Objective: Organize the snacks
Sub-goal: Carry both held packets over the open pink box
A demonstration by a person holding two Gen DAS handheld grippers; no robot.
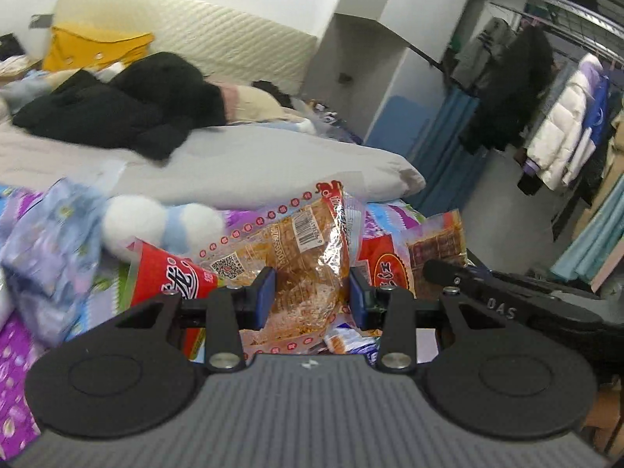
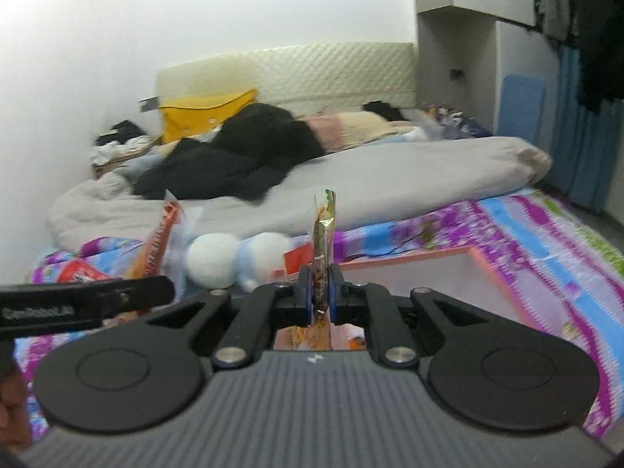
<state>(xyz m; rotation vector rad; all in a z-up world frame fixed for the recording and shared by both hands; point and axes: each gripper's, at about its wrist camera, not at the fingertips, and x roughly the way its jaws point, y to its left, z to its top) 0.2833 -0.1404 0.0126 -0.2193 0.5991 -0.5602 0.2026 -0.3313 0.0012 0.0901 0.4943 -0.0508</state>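
Two packets are up off the bed [image 2: 546, 241]. Left gripper [image 1: 312, 292] jaws clamp the clear bread bag [image 1: 308, 257]; right gripper [image 2: 318, 292] jaws pinch a slim snack stick [image 2: 323, 234]. Best carry both level to the pink box [image 2: 468, 273], lowering the bulky bag first, then the stick.

soft, even indoor light; the white wall [image 2: 234, 7] glares at upper left. motion blur smears both views, and fisheye bending curves the edges.

four snack packets [image 1: 308, 257], one plush toy [image 1: 163, 222], one pink box [image 2: 448, 273]
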